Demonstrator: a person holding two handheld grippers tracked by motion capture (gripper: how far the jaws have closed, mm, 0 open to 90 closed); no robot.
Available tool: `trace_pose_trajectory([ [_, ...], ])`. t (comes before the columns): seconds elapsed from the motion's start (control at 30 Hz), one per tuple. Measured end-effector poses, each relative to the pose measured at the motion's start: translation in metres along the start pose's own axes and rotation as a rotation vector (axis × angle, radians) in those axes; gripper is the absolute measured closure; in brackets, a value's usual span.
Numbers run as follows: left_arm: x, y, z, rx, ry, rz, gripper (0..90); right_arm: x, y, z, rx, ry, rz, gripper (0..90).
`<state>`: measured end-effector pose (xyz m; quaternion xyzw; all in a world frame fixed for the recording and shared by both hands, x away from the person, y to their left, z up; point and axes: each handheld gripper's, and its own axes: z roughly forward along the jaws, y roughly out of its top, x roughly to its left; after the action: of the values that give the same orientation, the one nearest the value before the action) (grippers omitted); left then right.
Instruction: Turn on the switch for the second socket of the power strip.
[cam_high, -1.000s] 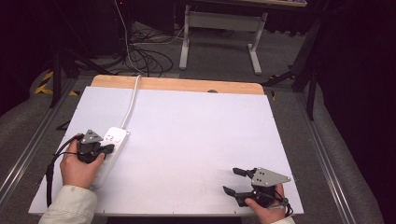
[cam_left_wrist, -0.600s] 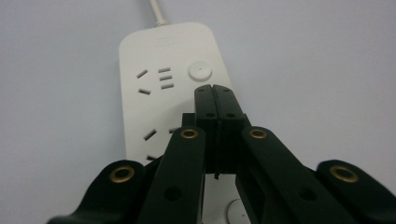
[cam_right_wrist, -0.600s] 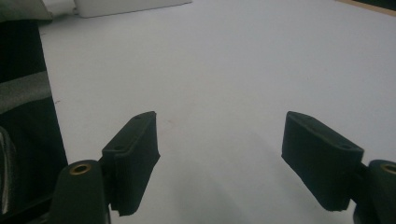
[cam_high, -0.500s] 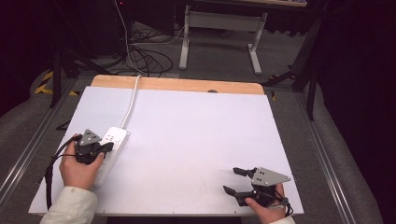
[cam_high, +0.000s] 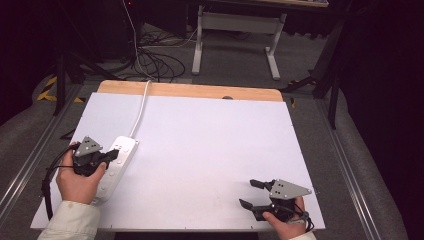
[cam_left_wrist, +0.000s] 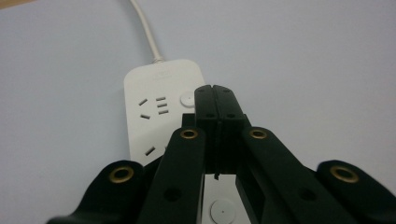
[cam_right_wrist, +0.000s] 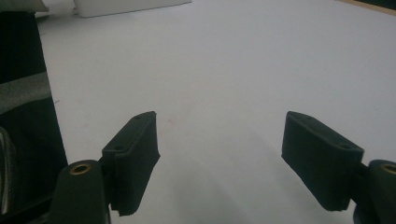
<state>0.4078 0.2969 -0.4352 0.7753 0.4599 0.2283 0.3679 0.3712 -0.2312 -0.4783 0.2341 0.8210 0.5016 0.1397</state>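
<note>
A white power strip (cam_high: 119, 159) lies at the left of the white table, and its cable (cam_high: 141, 105) runs off over the far edge. My left gripper (cam_high: 111, 155) is over the strip, shut with nothing between its jaws. In the left gripper view the closed tips (cam_left_wrist: 215, 89) sit just beside a round button (cam_left_wrist: 187, 99) on the power strip (cam_left_wrist: 152, 88); whether they touch it I cannot tell. My right gripper (cam_high: 249, 193) rests near the front right corner, open and holding nothing. In its own view the right gripper (cam_right_wrist: 219, 135) faces bare table.
The table (cam_high: 215, 140) is a white sheet with a wooden strip (cam_high: 200, 91) along its far edge. Behind it on the floor are cables (cam_high: 155, 62) and a metal stand (cam_high: 235, 30). The power strip's end (cam_right_wrist: 130, 5) shows far off in the right gripper view.
My left gripper has edged slightly back toward the near left along the power strip. The right gripper has not moved.
</note>
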Motion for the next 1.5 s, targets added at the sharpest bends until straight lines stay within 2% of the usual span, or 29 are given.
trace_pose_trajectory([
  [0.33,-0.002,0.006,-0.009,-0.003,-0.024,0.0,87.9,0.0,0.0,0.0,-0.001,0.001,0.0,27.4],
  [0.57,-0.008,0.012,-0.019,-0.025,-0.03,0.023,85.3,0.0,0.0,0.0,0.0,0.001,-0.002,27.3],
  [0.6,-0.009,0.013,-0.02,-0.033,-0.036,0.016,83.3,0.0,-0.001,0.0,0.0,0.001,0.0,27.4],
  [0.63,-0.011,0.013,-0.021,-0.048,-0.039,0.012,75.1,0.0,-0.001,0.0,0.0,0.001,0.0,27.3],
  [0.67,-0.013,0.014,-0.023,-0.071,-0.04,0.007,75.1,0.0,-0.001,0.0,0.0,0.001,0.0,27.3],
  [0.7,-0.015,0.015,-0.025,-0.091,-0.062,0.009,68.6,0.0,0.0,0.0,0.0,0.001,-0.001,27.4],
  [0.73,-0.017,0.016,-0.027,-0.113,-0.075,0.011,68.6,0.0,0.0,0.0,0.0,0.001,-0.001,27.4],
  [0.83,-0.023,0.02,-0.033,-0.154,-0.079,0.04,62.2,0.0,0.0,-0.001,-0.002,0.0,-0.002,27.4],
  [0.87,-0.025,0.021,-0.036,-0.162,-0.082,0.042,57.5,0.0,0.0,-0.001,-0.003,0.001,-0.003,27.4],
  [0.93,-0.028,0.023,-0.039,-0.184,-0.106,0.042,55.5,0.0,0.0,-0.001,-0.004,0.001,-0.003,27.3],
  [1.0,-0.031,0.023,-0.041,-0.209,-0.142,0.036,48.0,0.0,0.0,-0.001,-0.005,0.0,-0.003,27.2],
  [1.1,-0.035,0.023,-0.044,-0.236,-0.193,0.044,43.4,0.0,0.0,-0.001,-0.006,0.0,-0.002,27.3],
  [1.27,-0.042,0.022,-0.053,-0.285,-0.233,0.07,34.6,0.0,0.0,-0.002,-0.008,0.002,-0.005,27.1],
  [1.4,-0.048,0.02,-0.058,-0.323,-0.28,0.064,28.7,0.0,0.0,-0.002,-0.01,0.004,-0.006,27.0],
  [1.5,-0.053,0.018,-0.057,-0.331,-0.323,0.065,25.4,0.0,0.0,-0.002,-0.012,0.003,-0.007,26.9],
])
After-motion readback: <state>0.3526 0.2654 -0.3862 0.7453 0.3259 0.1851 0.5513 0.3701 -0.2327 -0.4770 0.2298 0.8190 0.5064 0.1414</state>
